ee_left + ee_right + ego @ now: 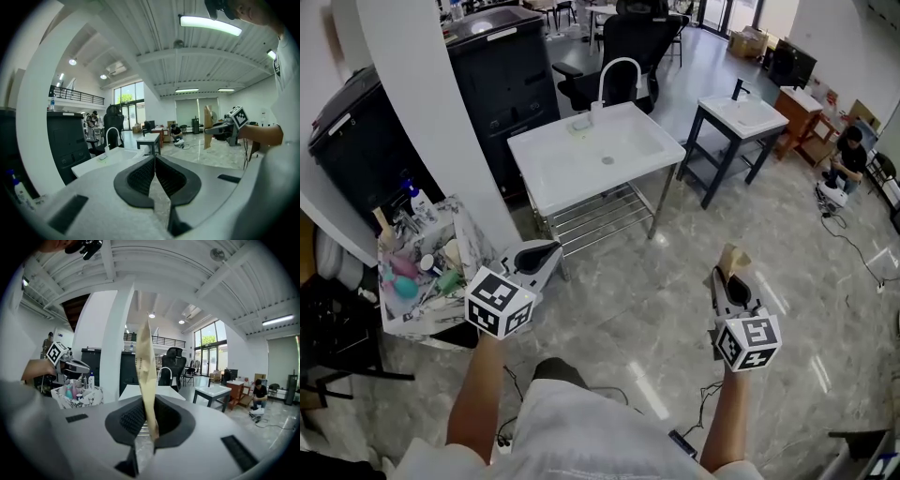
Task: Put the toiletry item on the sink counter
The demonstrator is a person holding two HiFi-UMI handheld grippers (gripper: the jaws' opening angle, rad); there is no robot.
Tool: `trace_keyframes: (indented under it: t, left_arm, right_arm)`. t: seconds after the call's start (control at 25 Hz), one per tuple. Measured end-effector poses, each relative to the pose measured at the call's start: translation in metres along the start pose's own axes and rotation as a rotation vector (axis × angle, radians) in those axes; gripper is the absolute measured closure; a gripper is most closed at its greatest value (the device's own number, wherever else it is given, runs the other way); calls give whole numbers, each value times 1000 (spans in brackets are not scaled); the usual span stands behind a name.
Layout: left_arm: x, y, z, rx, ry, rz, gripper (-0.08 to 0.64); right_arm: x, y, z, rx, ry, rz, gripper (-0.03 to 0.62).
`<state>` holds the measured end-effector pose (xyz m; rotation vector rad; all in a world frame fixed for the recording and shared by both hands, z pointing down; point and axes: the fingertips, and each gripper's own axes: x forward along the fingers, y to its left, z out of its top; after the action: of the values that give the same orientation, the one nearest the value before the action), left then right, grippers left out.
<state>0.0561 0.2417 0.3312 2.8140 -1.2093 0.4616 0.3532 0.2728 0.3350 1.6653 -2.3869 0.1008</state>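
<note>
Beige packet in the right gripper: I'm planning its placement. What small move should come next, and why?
Probably carry the right gripper forward toward the white sink counter. Its jaws are shut on the beige packet, which stands upright, and the counter lies well ahead of it, not yet beneath it.

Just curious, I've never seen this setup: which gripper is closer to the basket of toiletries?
Left. The left gripper is just beside the basket; the right gripper, clamping a tan packet, is far off on the other side.
</note>
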Motion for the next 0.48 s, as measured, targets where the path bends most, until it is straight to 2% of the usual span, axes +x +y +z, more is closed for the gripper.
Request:
trace_keyframes:
  t: [0.2, 0.36, 0.48]
  left_arm:
    - [29, 33, -8, 6, 20, 15, 545]
    - [68, 81, -15, -8, 15, 2, 545]
    - [101, 128, -11, -19, 5, -13, 545]
  right_arm:
    - [38, -15, -9, 19, 1, -3, 563]
    - [92, -24, -11, 45, 25, -19, 563]
    - [140, -27, 8, 34, 30, -34, 563]
